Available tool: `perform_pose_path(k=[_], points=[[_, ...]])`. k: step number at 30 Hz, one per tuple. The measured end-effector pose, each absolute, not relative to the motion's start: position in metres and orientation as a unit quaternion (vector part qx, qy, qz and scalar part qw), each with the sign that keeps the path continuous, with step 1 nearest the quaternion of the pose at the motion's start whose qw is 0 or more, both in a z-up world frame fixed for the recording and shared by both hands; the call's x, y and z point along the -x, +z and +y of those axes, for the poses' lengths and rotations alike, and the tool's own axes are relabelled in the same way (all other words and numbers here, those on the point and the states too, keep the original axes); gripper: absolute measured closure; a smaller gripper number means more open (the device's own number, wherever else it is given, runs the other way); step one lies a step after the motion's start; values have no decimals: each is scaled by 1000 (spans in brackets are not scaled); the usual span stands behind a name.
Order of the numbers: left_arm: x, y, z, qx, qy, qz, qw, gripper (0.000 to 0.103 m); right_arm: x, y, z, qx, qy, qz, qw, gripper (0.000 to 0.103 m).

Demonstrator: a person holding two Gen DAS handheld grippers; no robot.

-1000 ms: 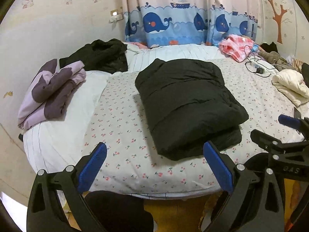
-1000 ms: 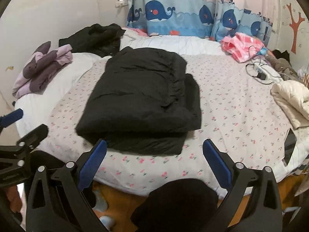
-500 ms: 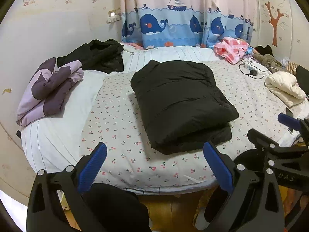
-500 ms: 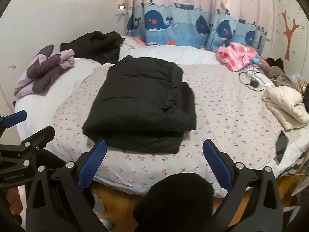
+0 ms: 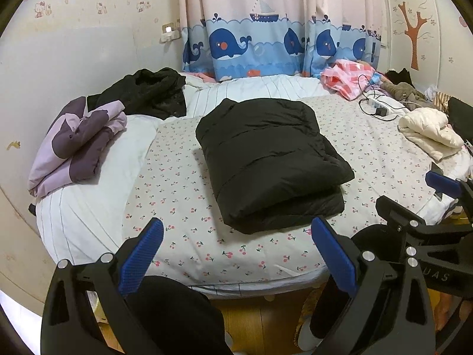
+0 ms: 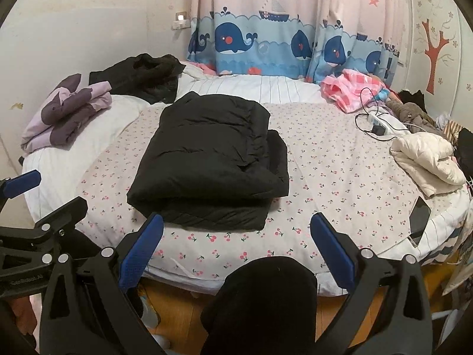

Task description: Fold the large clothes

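A black padded jacket [image 5: 272, 162] [image 6: 212, 159] lies folded into a thick rectangle on the cherry-print sheet of the round bed [image 5: 177, 195] [image 6: 340, 177]. My left gripper [image 5: 236, 251] hangs open in front of the bed's near edge, short of the jacket, with nothing between its blue pads. My right gripper [image 6: 236, 248] is open too and holds nothing, at about the same distance back. Each gripper shows at the side of the other's view. A person's dark-clad knees sit below both grippers.
A folded purple jacket [image 5: 77, 145] and a crumpled black garment [image 5: 147, 94] lie at the bed's far left. A cream jacket [image 6: 428, 156], pink cloth [image 6: 351, 88], power strip with cables [image 6: 375, 121] and a phone [image 6: 419, 216] occupy the right side. Wooden floor lies below.
Both grippers have drawn back from the bed and risen a little, so the folded jacket looks smaller and farther. The jacket itself has not moved.
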State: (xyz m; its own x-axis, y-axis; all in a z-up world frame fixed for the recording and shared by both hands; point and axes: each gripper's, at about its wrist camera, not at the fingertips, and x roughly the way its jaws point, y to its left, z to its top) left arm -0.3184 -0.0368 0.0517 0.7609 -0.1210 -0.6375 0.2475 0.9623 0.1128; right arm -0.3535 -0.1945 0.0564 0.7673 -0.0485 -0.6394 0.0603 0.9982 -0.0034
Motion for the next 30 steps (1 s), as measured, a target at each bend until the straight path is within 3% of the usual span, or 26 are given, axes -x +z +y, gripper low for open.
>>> perform_pose_path(k=[30], points=[[330, 48, -22, -77, -78, 339, 934, 7, 360, 57, -179, -5, -11, 345, 939, 7]])
